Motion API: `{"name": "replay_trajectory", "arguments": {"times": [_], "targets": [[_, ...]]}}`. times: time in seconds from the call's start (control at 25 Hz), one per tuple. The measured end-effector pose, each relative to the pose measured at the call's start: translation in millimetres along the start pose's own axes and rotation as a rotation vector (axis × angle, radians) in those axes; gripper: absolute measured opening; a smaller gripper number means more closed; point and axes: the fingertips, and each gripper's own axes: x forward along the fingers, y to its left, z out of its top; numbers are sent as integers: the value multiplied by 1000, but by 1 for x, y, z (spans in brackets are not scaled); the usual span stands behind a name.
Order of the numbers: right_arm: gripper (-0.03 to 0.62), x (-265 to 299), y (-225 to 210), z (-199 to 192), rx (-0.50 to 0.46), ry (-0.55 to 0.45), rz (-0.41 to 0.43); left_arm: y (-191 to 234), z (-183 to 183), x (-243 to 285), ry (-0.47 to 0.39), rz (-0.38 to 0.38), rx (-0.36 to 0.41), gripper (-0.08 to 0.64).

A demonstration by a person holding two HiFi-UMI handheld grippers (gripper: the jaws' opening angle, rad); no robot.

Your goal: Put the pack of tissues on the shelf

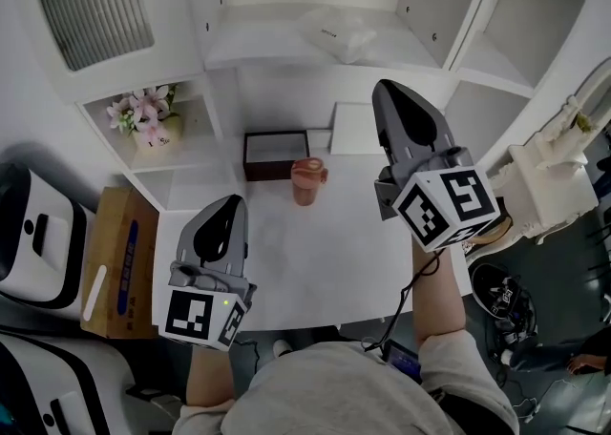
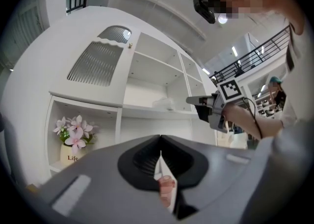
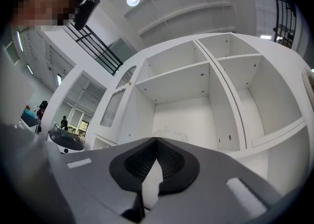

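The pack of tissues (image 1: 339, 34), in clear wrap, lies on the white shelf (image 1: 277, 47) in the middle compartment. It also shows in the left gripper view as the pack of tissues (image 2: 164, 103), and just past the jaw tips in the right gripper view as the pack of tissues (image 3: 169, 133). My right gripper (image 1: 387, 90) is raised in front of that shelf, a little short of the pack, shut and holding nothing. Lower down, my left gripper (image 1: 229, 204) hovers over the table, shut and empty as well.
On the white table (image 1: 315, 261) stand a pink cup (image 1: 307, 180), a dark open box (image 1: 276, 153) and a flat white pad (image 1: 355, 128). Pink flowers in a vase (image 1: 145, 118) fill a lower-left cubby. A cardboard box (image 1: 119, 261) sits left of the table.
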Motion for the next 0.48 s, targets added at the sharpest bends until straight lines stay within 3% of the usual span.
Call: {"name": "replay_trajectory", "arguments": {"times": [0.48], "targets": [[0, -46, 18, -21, -16, 76, -10, -25, -5, 6, -2, -114, -20, 2]]}}
